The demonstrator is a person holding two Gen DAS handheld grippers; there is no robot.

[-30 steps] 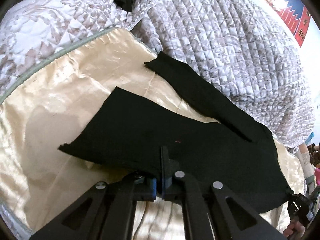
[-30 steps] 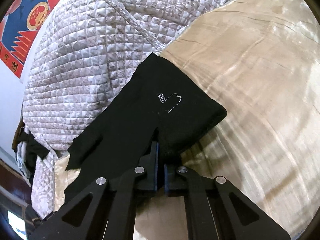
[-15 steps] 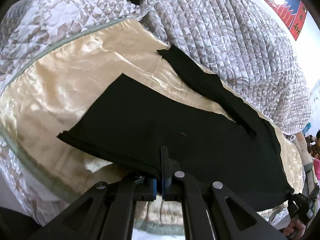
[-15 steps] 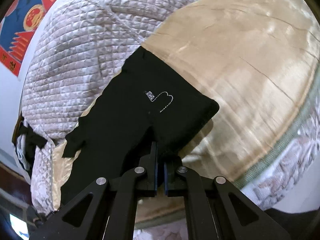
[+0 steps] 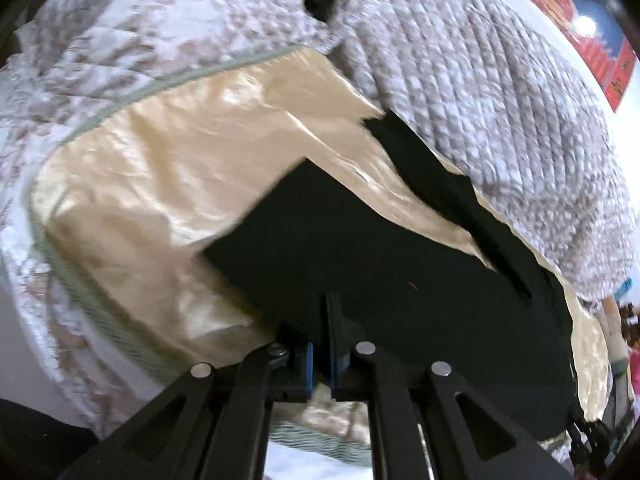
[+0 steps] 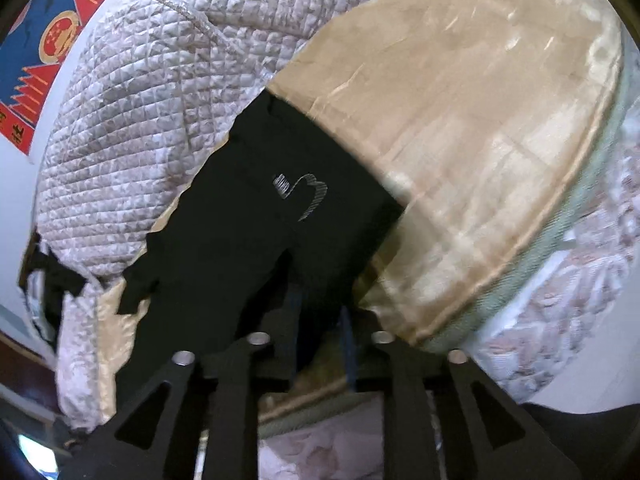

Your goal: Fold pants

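While the black pants (image 5: 360, 248) lie spread across the shiny cream satin bedspread (image 5: 168, 168), I have both tools at their near edge. My left gripper (image 5: 320, 320) has its two blue-lined fingers nearly pressed together, only a thin slit between them, and the near hem of one broad leg panel runs into that slit; the cloth looks pinched there, though the picture is blurred. That panel stretches away from me to a squared-off corner, and a second, narrower leg reaches further up towards the grey quilted blanket (image 5: 500, 92) heaped along the far side, its tip resting just where satin meets quilt.

My right gripper (image 6: 320, 320) stands with its fingers plainly spread: the jaws have just been opening, and the black cloth sits between them, no longer squeezed by the pads. From this side the pants run away from me, a small white stitched label (image 6: 304, 194) showing on the fabric. Their left edge lies against the same quilted blanket (image 6: 160, 120), and the bare satin (image 6: 460, 140) stretches off to the right as far as its pale green piped border (image 6: 568, 232). A red and blue poster (image 6: 44, 52) hangs on the wall beyond the bedding.
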